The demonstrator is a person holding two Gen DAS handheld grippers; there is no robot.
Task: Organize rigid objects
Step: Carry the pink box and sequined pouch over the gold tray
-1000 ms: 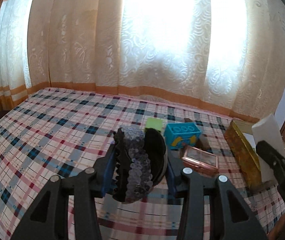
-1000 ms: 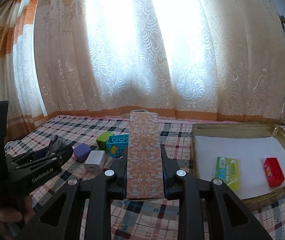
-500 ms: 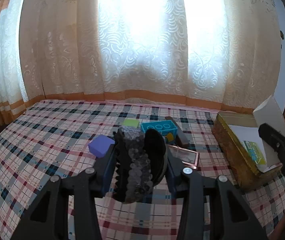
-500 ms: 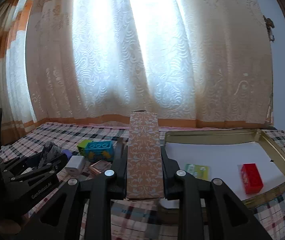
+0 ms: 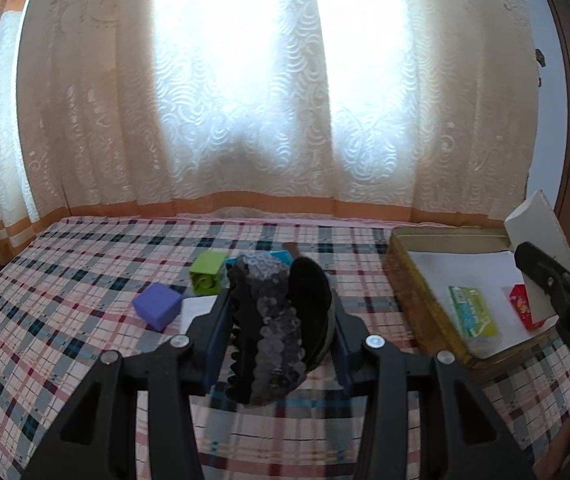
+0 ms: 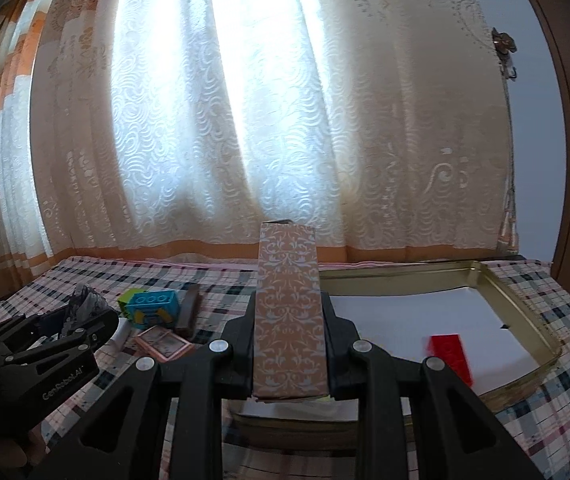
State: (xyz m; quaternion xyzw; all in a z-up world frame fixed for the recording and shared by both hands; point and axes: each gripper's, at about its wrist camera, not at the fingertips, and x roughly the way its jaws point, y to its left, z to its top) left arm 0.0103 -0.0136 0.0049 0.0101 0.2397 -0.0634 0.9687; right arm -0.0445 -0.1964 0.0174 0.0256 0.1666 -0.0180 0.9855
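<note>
My left gripper [image 5: 281, 320] clamps a black sequinned hair accessory [image 5: 273, 320], held above the plaid-covered bed [image 5: 85, 272]. My right gripper [image 6: 289, 336] pinches an upright orange patterned box [image 6: 288, 316] over the near edge of a gold tray [image 6: 525, 312]. Inside the tray, at three o'clock from the box, lies a red block [image 6: 451, 356]. At nine o'clock on the bed sit a blue toy brick [image 6: 153, 308] and a small pink case [image 6: 163, 342].
</note>
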